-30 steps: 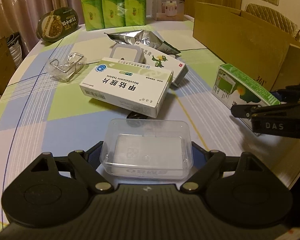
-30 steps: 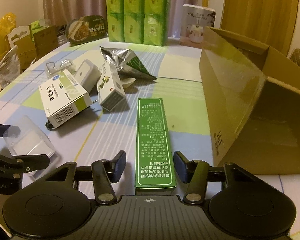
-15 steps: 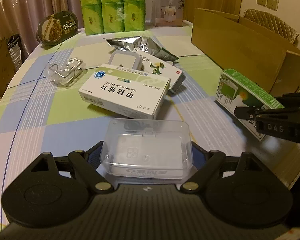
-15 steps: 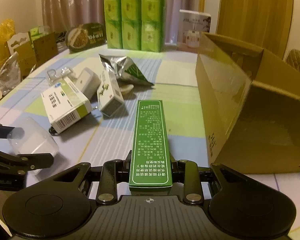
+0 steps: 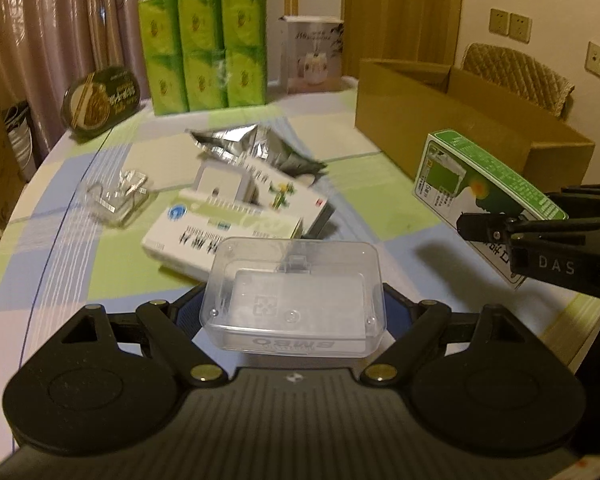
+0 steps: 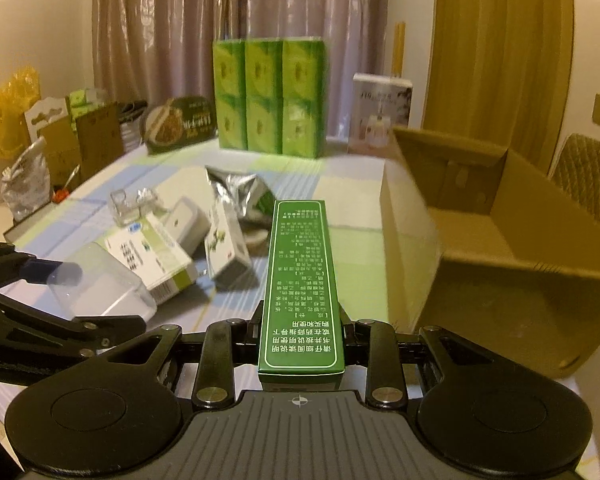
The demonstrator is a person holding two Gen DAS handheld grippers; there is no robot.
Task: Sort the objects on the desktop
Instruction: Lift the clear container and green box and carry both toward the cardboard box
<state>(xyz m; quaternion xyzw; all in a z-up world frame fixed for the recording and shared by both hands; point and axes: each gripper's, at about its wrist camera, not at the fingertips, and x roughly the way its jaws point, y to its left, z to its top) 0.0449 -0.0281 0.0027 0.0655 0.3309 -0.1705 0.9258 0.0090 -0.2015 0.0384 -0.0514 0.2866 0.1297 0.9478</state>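
Right gripper (image 6: 300, 330) clenched on green box (image 6: 302, 280); left gripper (image 5: 294, 312) grasping clear case (image 5: 296, 296). Carry level, release low inside cardboard box (image 6: 500, 248), right of frame.

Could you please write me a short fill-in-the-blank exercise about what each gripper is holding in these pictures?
1. The left gripper is shut on a clear ____ case.
2. The right gripper is shut on a long ____ box printed with white text.
3. The open cardboard box stands to the ____ of the held green box in the right wrist view.
4. The pile of white medicine boxes rests on the ____.

Missing words: plastic; green; right; table
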